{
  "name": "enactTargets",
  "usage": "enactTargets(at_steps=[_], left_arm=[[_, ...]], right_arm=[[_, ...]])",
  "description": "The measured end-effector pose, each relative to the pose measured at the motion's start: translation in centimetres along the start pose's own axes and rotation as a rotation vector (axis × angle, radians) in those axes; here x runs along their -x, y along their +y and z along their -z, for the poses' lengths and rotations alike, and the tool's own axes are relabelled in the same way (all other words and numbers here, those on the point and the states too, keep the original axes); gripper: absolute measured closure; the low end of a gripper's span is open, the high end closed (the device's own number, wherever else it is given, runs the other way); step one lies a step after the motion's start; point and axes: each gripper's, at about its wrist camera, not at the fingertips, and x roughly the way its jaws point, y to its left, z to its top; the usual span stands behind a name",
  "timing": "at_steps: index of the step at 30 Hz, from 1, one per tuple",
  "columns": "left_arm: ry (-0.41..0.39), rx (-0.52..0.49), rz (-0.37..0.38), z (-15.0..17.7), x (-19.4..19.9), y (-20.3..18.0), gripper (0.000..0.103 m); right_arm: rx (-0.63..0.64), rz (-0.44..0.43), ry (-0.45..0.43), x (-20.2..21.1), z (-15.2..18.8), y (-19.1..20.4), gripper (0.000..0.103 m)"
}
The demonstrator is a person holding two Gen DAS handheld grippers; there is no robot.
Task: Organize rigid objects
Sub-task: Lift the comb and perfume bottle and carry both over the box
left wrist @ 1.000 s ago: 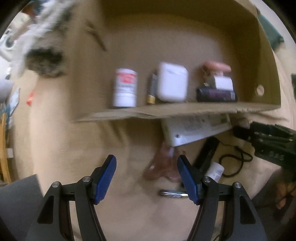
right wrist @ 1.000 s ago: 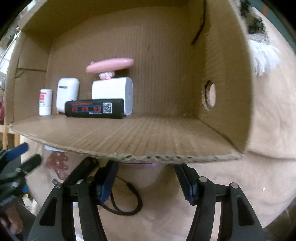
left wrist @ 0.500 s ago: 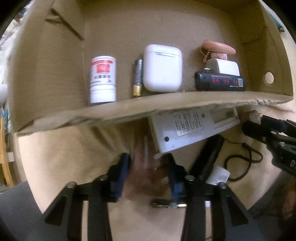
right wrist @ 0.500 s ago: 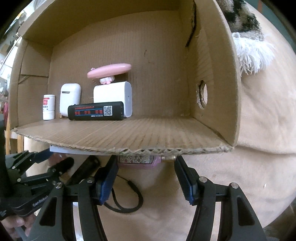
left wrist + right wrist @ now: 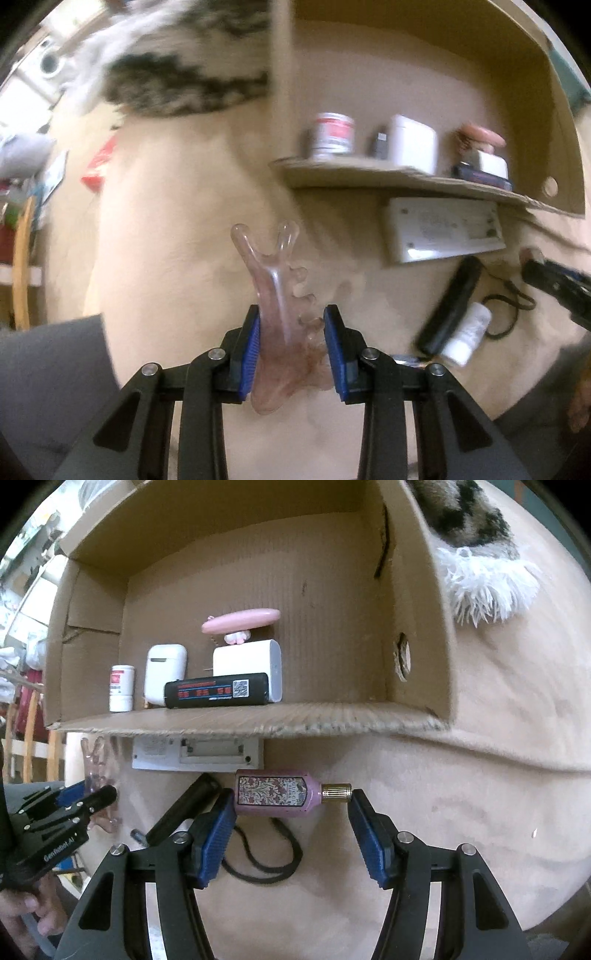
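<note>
Scraper (image 5: 275, 317), translucent pink with a forked tip and a notched edge, clamped between the blue pads of the left gripper (image 5: 291, 347), raised above the tan cloth (image 5: 166, 258), fork pointing away. Right gripper (image 5: 291, 827) spread wide, holding nothing; its pads flank a pink perfume bottle (image 5: 280, 793) lying on its side on the cloth, right tip at the gold cap, contact unclear. Cardboard box (image 5: 332, 590) open toward the camera, holding a white jar (image 5: 121, 688), earbud case (image 5: 164, 672), black battery (image 5: 216, 690), white power bank (image 5: 255, 661) and a pink piece (image 5: 240, 621) on top. White device (image 5: 197, 753) just below the box flap. Black cord (image 5: 258, 856) beneath the bottle.
</note>
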Motion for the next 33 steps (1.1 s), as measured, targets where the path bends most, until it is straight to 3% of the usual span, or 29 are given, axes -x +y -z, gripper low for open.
enactTargets(at_steps=[3, 5, 12, 16, 24, 33], left_arm=[[-0.015, 0.060, 0.002, 0.3, 0.8, 1.6, 0.073], [-0.055, 0.070, -0.010, 0.7, 2.0, 0.7, 0.073], [-0.270, 0.070, -0.023, 1.9, 9.9, 1.6, 0.073], [-0.350, 0.101, 0.018, 1.0, 12.8, 2.3, 0.073], [-0.427, 0.077, 0.049, -3.3, 15.9, 0.4, 0.073], [-0.418, 0.022, 0.045, -7.5, 14.2, -1.6, 0.073]], right_arm=[[-0.053, -0.056, -0.010, 0.7, 1.2, -0.3, 0.038], [-0.048, -0.070, -0.048, 1.7, 2.0, 0.0, 0.038], [-0.020, -0.123, -0.206, 7.2, 3.9, 1.2, 0.038], [0.033, -0.129, -0.318, 11.4, 3.0, 2.2, 0.038], [0.083, -0.151, -0.408, 14.8, -0.3, 3.3, 0.038], [0.088, -0.140, -0.411, 12.6, -4.2, 3.4, 0.038]])
